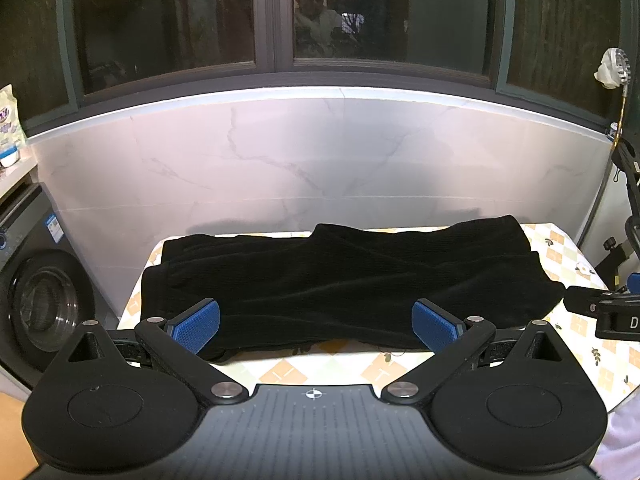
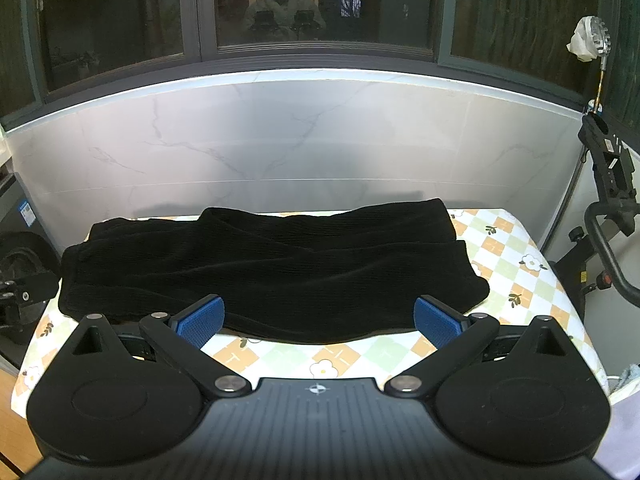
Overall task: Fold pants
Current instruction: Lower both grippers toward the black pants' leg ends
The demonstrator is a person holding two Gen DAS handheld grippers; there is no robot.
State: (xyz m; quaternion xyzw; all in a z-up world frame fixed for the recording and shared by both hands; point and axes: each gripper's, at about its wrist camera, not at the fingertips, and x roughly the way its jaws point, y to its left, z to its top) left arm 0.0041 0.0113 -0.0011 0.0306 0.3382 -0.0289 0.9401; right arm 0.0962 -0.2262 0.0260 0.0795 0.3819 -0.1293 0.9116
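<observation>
Black ribbed pants (image 1: 340,280) lie spread across a table with a flowered, checked cloth (image 1: 576,252), folded lengthwise, stretching left to right. My left gripper (image 1: 316,326) hovers open at the near edge of the pants, its blue pads (image 1: 198,326) wide apart with nothing between them. In the right wrist view the same pants (image 2: 272,272) fill the table's middle, and my right gripper (image 2: 318,322) is open just above their near hem. The right gripper's body shows at the right edge of the left wrist view (image 1: 608,312); the left gripper's body (image 2: 24,292) shows at the left edge of the right wrist view.
A marble-look wall (image 1: 320,160) and dark windows stand behind the table. A washing machine (image 1: 36,292) is at the left. An exercise bike frame (image 2: 604,216) stands at the right. Bare tablecloth (image 2: 516,264) shows right of the pants and along the near edge.
</observation>
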